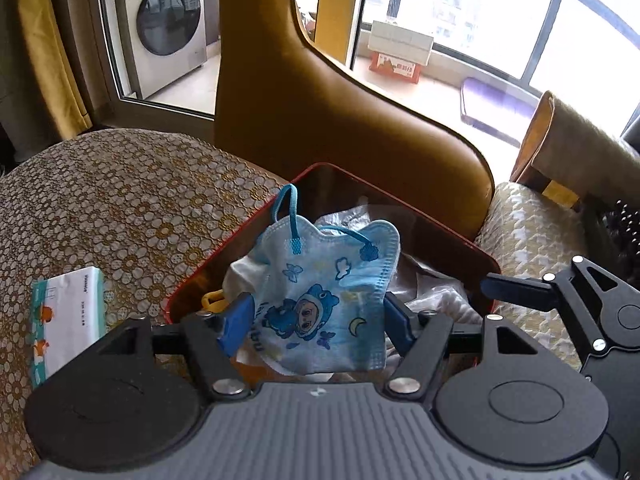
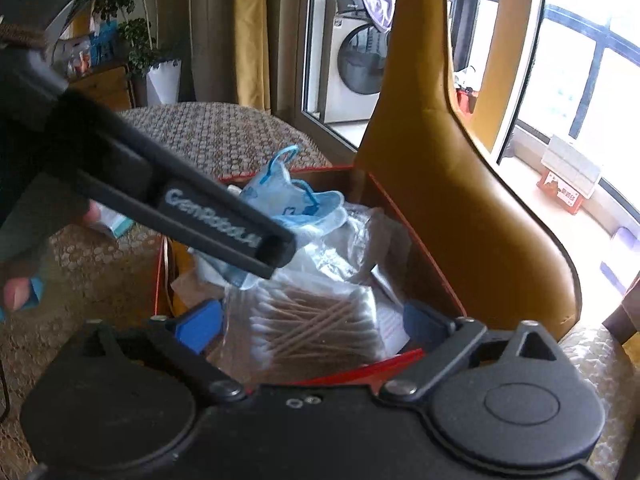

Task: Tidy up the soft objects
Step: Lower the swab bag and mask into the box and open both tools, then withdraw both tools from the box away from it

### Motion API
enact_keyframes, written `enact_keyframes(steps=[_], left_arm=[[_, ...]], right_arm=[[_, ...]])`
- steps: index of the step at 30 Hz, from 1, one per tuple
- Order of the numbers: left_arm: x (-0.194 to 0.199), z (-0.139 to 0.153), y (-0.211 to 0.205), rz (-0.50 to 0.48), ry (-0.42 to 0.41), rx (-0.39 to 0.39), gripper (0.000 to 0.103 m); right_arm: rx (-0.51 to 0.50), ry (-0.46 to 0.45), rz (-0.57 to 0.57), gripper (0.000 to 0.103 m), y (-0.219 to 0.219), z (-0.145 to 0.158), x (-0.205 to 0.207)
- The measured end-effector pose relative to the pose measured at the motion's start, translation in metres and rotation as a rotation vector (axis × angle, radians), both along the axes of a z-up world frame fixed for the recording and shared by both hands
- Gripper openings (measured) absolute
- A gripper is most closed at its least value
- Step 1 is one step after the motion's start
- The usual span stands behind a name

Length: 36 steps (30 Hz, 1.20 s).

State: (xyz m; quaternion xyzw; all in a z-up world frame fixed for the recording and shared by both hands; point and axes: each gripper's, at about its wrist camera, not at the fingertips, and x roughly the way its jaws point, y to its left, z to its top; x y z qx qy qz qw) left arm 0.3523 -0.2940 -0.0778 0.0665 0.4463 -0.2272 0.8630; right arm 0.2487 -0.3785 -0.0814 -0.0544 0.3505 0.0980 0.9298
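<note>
Two blue fingers of the left gripper (image 1: pixel 316 320) pinch a child's face mask (image 1: pixel 320 292) over the red box (image 1: pixel 460 240). Only the right wrist view shows the cotton swabs (image 2: pixel 316 324) bagged inside the box, between the spread fingers of the right gripper (image 2: pixel 312 320). Only the left wrist view shows the tissue pack (image 1: pixel 68 320) on the patterned tablecloth (image 1: pixel 120 200).
</note>
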Motion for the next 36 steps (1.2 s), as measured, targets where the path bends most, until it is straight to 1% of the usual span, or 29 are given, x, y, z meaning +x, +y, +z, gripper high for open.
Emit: enact_keyframes(steps=[3,9,18,28,30,32,36], left_arm=[[-0.003,0.006,0.006,0.000,-0.005,-0.017,0.068],[-0.013,0.020,0.020,0.013,-0.022,-0.029,0.068],[-0.037,0.044,0.053,0.035,-0.074,-0.045,0.070],[-0.086,0.074,0.092,0.022,-0.156,-0.072,0.071],[-0.096,0.079,0.097,0.020,-0.170,-0.072,0.072],[-0.109,0.084,0.104,0.009,-0.195,-0.078,0.074],[-0.135,0.094,0.114,-0.012,-0.242,-0.072,0.075]], right_arm=[[0.016,-0.019,-0.010,0.102,-0.002,0.007,-0.008],[0.030,-0.040,-0.016,0.102,-0.004,0.020,-0.023],[0.093,-0.090,-0.052,0.102,-0.008,0.047,-0.052],[0.174,-0.179,-0.104,0.102,-0.006,0.073,-0.096],[0.193,-0.192,-0.114,0.102,-0.004,0.076,-0.104],[0.212,-0.205,-0.116,0.102,-0.001,0.078,-0.112],[0.229,-0.237,-0.104,0.102,0.009,0.084,-0.129]])
